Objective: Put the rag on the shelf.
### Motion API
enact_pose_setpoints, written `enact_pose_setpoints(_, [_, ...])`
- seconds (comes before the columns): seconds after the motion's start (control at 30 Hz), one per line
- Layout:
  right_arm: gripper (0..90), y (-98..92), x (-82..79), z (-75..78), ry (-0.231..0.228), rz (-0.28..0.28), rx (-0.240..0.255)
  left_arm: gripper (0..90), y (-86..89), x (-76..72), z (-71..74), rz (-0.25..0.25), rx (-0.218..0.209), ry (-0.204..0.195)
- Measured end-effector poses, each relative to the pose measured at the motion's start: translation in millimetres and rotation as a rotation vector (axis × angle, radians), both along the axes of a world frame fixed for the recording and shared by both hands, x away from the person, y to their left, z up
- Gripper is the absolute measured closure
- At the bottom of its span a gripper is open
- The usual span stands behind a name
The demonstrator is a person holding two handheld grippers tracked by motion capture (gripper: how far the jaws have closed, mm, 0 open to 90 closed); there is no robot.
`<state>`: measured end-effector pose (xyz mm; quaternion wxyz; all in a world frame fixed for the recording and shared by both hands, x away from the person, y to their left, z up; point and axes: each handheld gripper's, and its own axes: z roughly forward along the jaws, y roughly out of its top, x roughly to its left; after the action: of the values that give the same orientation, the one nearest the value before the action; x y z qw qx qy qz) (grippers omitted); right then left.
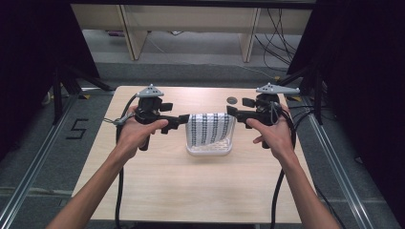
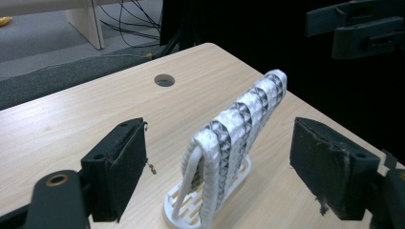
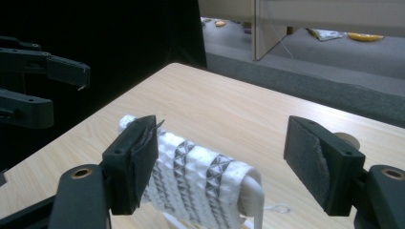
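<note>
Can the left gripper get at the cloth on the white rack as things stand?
Probably yes. The left gripper has its jaws open, with the patterned cloth draped on the white rack standing between them, untouched. Nothing blocks it.

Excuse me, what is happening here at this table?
A person holds tongs in each hand, one on either side of a small white rack on the wooden table. A black-and-white patterned cloth hangs over the rack's top bar. The left tongs and the right tongs are both open, close to the two ends of the cloth, and neither is gripping it.
</note>
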<state>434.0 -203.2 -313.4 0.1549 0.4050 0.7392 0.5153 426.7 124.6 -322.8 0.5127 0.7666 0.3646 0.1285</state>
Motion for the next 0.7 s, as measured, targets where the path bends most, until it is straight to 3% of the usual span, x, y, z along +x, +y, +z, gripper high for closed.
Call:
enact_pose_setpoints(0.4, [28.6,0.5,-10.5,-6.1,-0.002,0.025,-0.011,19.6,7.8,-18.9,-10.4,-0.021,-0.019,-0.010])
enact_pose_setpoints(0.47, [28.6,-0.1,-11.8,-7.7,-0.012,0.025,-0.019,19.6,10.2,-22.4,-10.6,-0.019,-0.002,-0.017])
enact_pose_setpoints(0.53, [28.6,-1.4,-13.7,-8.6,0.000,0.030,-0.015,19.6,11.6,-25.4,-12.4,-0.019,-0.010,-0.029])
enact_pose_setpoints(0.63, [28.5,-4.5,-16.0,-10.7,-0.021,0.033,-0.012,19.6,13.3,-30.6,-15.5,-0.023,-0.003,-0.028])
enact_pose_setpoints(0.67, [28.5,-4.6,-19.1,-10.2,0.006,0.022,-0.005,19.6,14.1,-32.6,-15.8,-0.027,0.009,-0.025])
enact_pose_setpoints(0.7, [28.6,-6.3,-18.5,-11.6,-0.015,0.035,-0.011,19.6,13.9,-34.4,-17.2,-0.030,-0.002,-0.030])
